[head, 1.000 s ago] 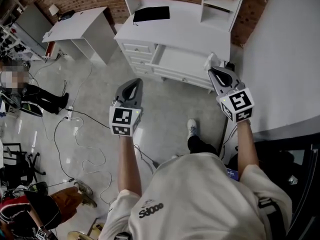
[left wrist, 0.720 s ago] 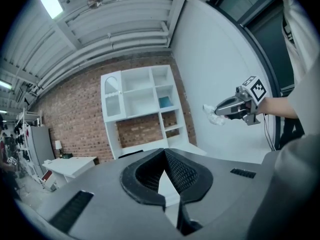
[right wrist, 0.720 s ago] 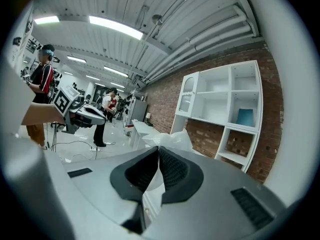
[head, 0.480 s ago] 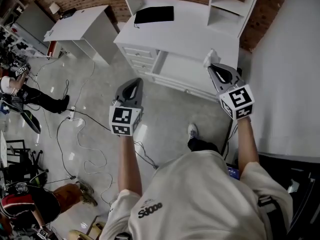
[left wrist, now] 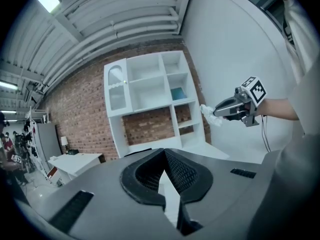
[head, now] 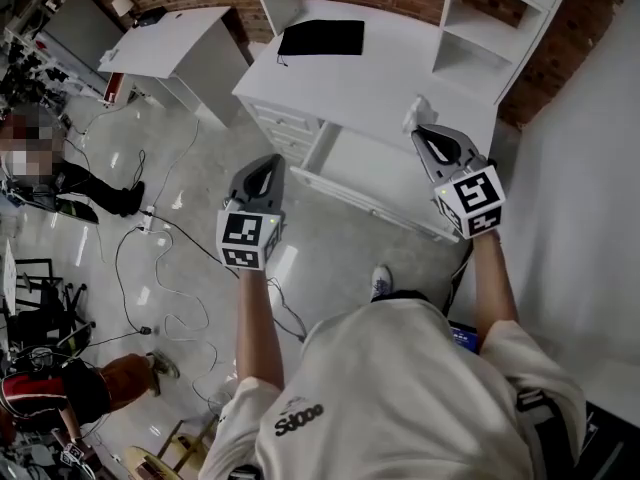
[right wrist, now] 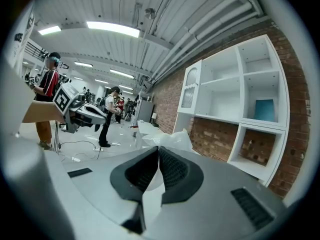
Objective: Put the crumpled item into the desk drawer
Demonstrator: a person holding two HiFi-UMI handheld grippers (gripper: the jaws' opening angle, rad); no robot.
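Your view has closed in on the desk since a second ago: the open drawer [head: 372, 200] now sits lower and larger in the head view. Both tongs are almost where they were in the frame, so you have carried them forward with you.

Your right tongs [head: 428, 134] are clenched on the crumpled item [head: 417, 115], a white wad held in the air above the drawer's far right corner, about over the front edge of the worktop [head: 390, 63]. Your left tongs [head: 266, 168] are pressed together with nothing between them. They hang over the floor [head: 200, 178], out in front of the drawer's left end.

What could go wrong from here, as I judge it:
- Only one edge of the wad seems pinched, so a quick swing down could shake it loose before it is over the drawer.
- If you let go where you are, it would likely land on the worktop behind the drawer, not in it.
- The drawer looks shallow and the wad looks light. Dropped from this height, it could bounce over the front rim to the floor.

The wad sticks out past the tips of the right tongs. Its long axis runs roughly in line with them, pointing away from you and beyond the drawer's back edge, though the crumpling leaves no clean line.
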